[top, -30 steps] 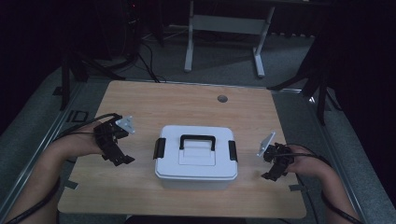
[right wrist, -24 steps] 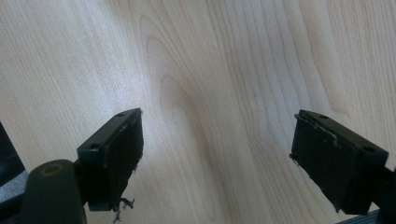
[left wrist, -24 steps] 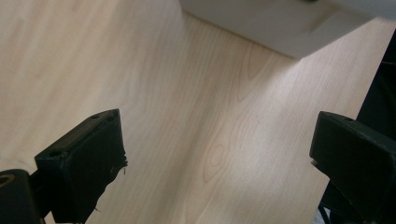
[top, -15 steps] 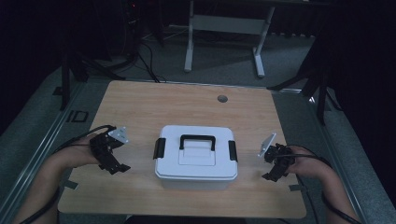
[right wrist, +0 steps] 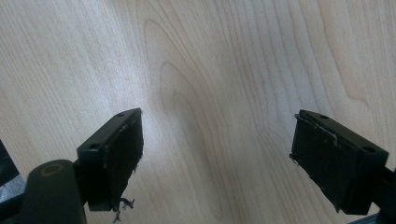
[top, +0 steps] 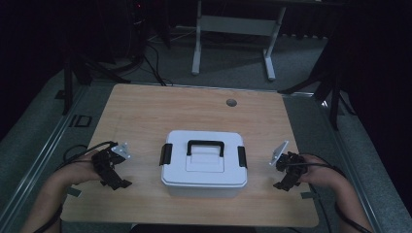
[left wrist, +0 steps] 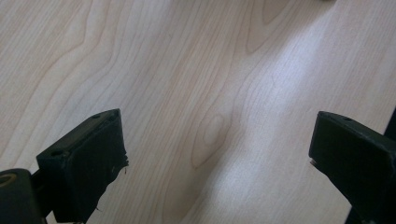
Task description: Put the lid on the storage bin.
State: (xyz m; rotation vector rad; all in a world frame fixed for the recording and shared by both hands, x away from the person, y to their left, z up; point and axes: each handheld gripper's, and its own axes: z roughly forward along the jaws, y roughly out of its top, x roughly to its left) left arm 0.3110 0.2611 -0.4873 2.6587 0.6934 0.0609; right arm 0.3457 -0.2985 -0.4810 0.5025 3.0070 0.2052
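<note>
**Asker:** Wooden tabletop (top: 145, 116) first, please. What is sitting on it?

**Describer:** Pale wood grain is filling a table in a dim room, with dark floor and a white stand's legs (top: 233, 43) far behind. Near the middle, toward the near edge, a white box (top: 204, 162) is resting, lid on, with a black handle (top: 205, 147) lying flat on the lid and a black latch (top: 166, 154) on each short end.

**Asker:** Where are the tools?

**Describer:** The left gripper (top: 114, 178) is hovering left of the box, well apart from it. The right gripper (top: 284, 182) is waiting right of the box, also apart. Neither is touching it.

**Asker:** What is changing?

**Describer:** Compared with a second ago, the left gripper is pulling back toward the near left edge, away from the box. The right one is staying put. I judge that the work on the box is either not begun or paused, since both latches appear closed.

**Asker:** What are the close views adding?

**Describer:** The left gripper view is showing that tool's black jaws spread wide over bare wood, holding nothing; the left gripper (left wrist: 215, 154) is empty. The right gripper view is showing the same for the right gripper (right wrist: 217, 149). The high view alone is giving the box's position, which neither close view is catching.
</note>
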